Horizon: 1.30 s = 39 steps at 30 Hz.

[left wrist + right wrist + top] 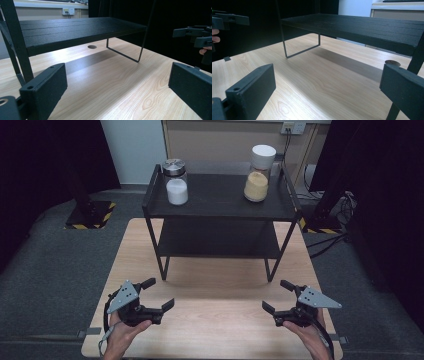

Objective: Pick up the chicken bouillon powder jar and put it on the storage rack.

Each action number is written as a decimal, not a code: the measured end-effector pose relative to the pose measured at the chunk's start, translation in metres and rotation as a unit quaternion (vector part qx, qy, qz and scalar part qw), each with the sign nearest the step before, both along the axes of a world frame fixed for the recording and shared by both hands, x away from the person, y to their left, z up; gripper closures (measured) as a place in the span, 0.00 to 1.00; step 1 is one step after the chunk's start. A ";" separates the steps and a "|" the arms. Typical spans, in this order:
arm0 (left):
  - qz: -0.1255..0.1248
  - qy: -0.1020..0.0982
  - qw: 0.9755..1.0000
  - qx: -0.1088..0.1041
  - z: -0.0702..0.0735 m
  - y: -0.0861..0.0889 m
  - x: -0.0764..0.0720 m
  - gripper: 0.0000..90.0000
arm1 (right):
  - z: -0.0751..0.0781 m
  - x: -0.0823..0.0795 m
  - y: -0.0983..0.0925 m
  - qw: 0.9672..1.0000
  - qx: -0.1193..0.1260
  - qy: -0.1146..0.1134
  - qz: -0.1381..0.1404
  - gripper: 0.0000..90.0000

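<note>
While both hands rest low at the near edge of the light wooden table (215, 320), nothing is picked up yet, so I read this as the start pose before any reach. My left gripper (161, 295) has its jaws spread wide with nothing between them, and my right gripper (276, 296) is the same, jaws apart and empty; each gripper view confirms bare tabletop between its black pads.

The things nearest to work on sit on the top level of the black two-tier metal shelf rack (220, 202), well apart from both grippers. The clear glass jar with a silver metal lid and white powder (176, 182) stands upright at the rack's left end. The clear jar with a white lid and tan granules (258, 174) stands upright at the right end. The lower tier looks bare.

Next move, as I judge it: lift a gripper up and forward over the rack's front rail, level the jaws around a jar body, keep them wide until both pads flank the glass.

No label or brand is readable on either jar; too small to be sure.
</note>
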<state>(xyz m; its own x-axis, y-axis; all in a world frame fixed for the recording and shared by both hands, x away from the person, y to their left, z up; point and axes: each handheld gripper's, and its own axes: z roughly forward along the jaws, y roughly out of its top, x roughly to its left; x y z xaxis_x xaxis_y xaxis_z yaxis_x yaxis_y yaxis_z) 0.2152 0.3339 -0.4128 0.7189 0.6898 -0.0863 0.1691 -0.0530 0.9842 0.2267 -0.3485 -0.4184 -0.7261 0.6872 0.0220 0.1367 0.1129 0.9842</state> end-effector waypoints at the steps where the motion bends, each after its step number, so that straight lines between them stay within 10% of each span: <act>1: 0.000 0.000 1.000 0.001 0.000 0.000 0.000 0.01 | 0.000 0.000 0.000 1.000 0.000 0.000 0.000 0.01; 39: -0.009 0.001 1.000 0.002 0.000 -0.003 0.002 0.01 | -0.001 0.003 0.003 1.000 -0.005 0.006 0.012 0.01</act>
<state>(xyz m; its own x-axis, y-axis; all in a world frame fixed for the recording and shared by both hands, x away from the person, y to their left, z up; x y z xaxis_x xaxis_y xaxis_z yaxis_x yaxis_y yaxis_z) 0.2173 0.3312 -0.4126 0.7303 0.6778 -0.0851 0.1710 -0.0607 0.9834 0.2298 -0.3453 -0.4192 -0.7419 0.6700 0.0244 0.1464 0.1264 0.9811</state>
